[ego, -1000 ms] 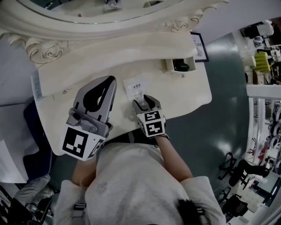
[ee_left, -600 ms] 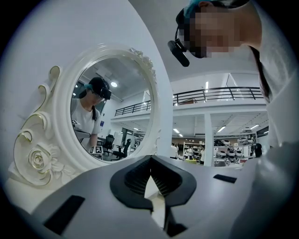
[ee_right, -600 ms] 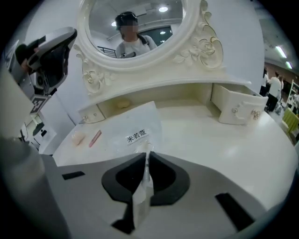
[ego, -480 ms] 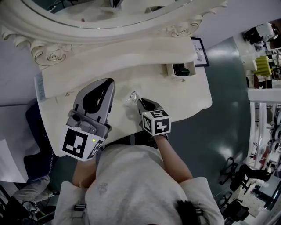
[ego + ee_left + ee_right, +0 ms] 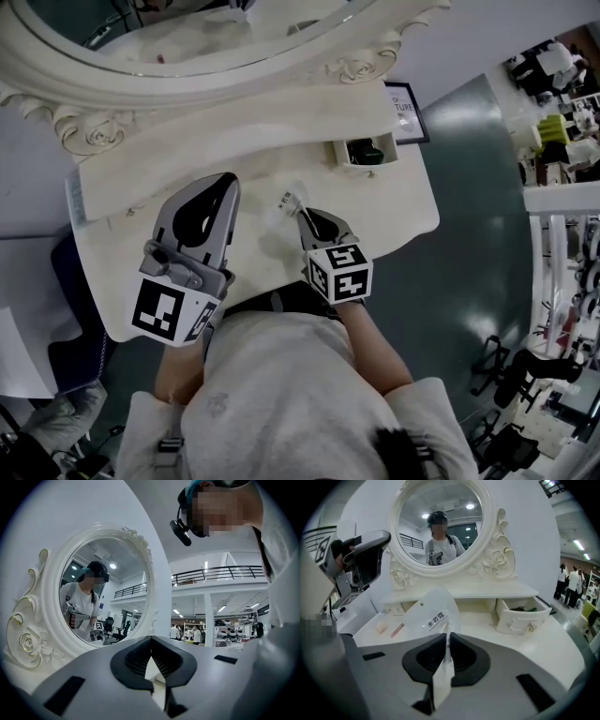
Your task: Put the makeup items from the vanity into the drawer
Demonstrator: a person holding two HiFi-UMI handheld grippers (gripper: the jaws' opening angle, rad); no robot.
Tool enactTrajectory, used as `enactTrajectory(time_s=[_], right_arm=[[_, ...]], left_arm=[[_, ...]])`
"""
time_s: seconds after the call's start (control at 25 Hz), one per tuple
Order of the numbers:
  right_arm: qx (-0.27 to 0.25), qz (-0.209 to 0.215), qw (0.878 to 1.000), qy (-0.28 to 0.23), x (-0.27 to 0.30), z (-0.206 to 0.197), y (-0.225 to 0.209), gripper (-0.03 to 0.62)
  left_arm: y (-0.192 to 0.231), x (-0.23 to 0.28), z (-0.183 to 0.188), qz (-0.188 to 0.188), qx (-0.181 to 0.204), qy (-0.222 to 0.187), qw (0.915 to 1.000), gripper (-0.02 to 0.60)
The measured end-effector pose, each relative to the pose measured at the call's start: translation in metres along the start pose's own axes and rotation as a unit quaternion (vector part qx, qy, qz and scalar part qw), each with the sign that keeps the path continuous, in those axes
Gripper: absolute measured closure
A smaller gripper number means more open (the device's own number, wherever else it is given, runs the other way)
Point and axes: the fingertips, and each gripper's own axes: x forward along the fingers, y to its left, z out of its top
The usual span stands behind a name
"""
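Over vanity (image 5: 405,208) front edge, right gripper (image 5: 448,637) pinching clear packet (image 5: 433,613), left gripper (image 5: 230,178) closed empty, open drawer (image 5: 518,619) beyond.

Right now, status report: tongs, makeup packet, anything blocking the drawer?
Right tongs shut on clear packet. Left tongs shut, empty. Drawer open, nothing seen blocking it.

At your twelve o'clock stands the oval mirror (image 5: 187,42) in its carved frame. A framed sign (image 5: 405,108) sits at two o'clock, black chairs (image 5: 525,364) at four on the green floor (image 5: 469,216).
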Motion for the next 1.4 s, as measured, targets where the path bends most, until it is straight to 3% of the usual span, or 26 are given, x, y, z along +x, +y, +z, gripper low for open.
enactTrajectory(time_s=[0.72, 1.04, 1.4], right_arm=[[-0.103, -0.082, 0.989, -0.063, -0.055, 0.035, -0.11, 0.56], [-0.164, -0.123, 0.975, -0.085, -0.068, 0.068, -0.165, 0.559], [-0.251, -0.137, 0.954, -0.088, -0.055, 0.087, -0.194, 0.559]], left_arm=[[-0.041, 0.023, 0.013, 0.015, 0.019, -0.014, 0.9996, 0.566], [-0.049, 0.026, 0.02, 0.037, 0.035, -0.012, 0.9986, 0.566], [-0.056, 0.027, 0.022, 0.07, 0.05, -0.006, 0.9963, 0.566]])
